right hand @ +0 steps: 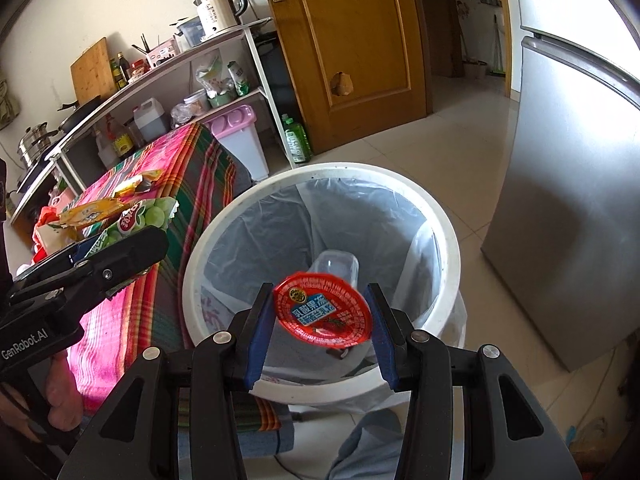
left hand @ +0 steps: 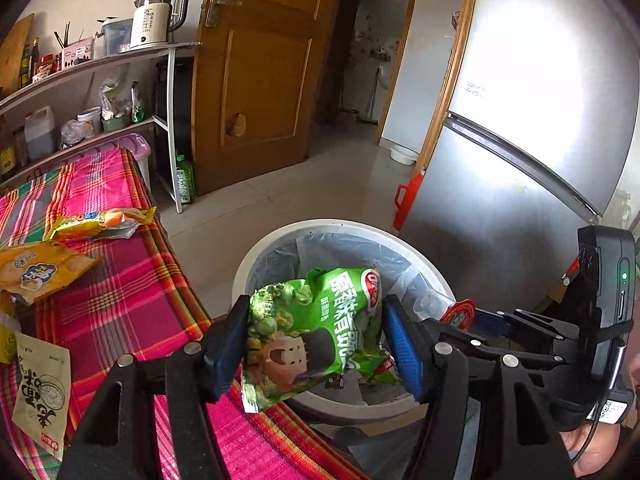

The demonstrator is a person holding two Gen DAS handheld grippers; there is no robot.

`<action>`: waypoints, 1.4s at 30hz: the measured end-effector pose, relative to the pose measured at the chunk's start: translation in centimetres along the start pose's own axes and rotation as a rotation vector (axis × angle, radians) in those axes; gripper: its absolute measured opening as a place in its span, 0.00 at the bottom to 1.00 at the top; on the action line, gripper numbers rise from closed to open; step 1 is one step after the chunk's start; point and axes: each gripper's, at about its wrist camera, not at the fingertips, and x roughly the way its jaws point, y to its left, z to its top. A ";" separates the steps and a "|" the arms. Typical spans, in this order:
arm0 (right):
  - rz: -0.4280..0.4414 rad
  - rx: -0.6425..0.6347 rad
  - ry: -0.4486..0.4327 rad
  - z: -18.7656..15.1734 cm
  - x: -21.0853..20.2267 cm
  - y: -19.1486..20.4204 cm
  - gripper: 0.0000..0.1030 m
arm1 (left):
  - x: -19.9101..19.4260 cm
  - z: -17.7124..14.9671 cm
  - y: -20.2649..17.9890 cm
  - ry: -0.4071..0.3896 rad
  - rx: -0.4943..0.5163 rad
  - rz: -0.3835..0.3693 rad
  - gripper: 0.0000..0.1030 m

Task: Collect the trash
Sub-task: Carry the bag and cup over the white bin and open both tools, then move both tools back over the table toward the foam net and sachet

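The left gripper (left hand: 316, 344) has the green snack bag (left hand: 308, 332) between wide jaws, maybe barely touching, over the bin (left hand: 280, 236); it's light, crinkly, slippery; the right gripper (right hand: 322, 328) squeezes a red jelly cup (right hand: 322, 310).

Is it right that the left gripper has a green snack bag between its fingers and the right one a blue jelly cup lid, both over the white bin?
Not quite: the jelly cup lid in the right gripper is red, as the right wrist view shows. The left gripper does have the green snack bag, both over the white bin.
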 end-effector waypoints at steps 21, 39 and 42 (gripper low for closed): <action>0.016 -0.025 -0.061 0.0 -2.8 0.8 0.48 | -1.4 -0.3 0.5 -0.019 -0.039 -0.016 0.69; 0.084 -0.148 -0.095 -0.6 -5.3 6.9 0.47 | -8.9 -3.0 4.1 -0.106 -0.113 0.075 0.69; 0.097 -0.174 -0.081 -0.7 -5.0 8.1 0.47 | -10.1 -3.6 5.1 -0.116 -0.125 0.110 0.70</action>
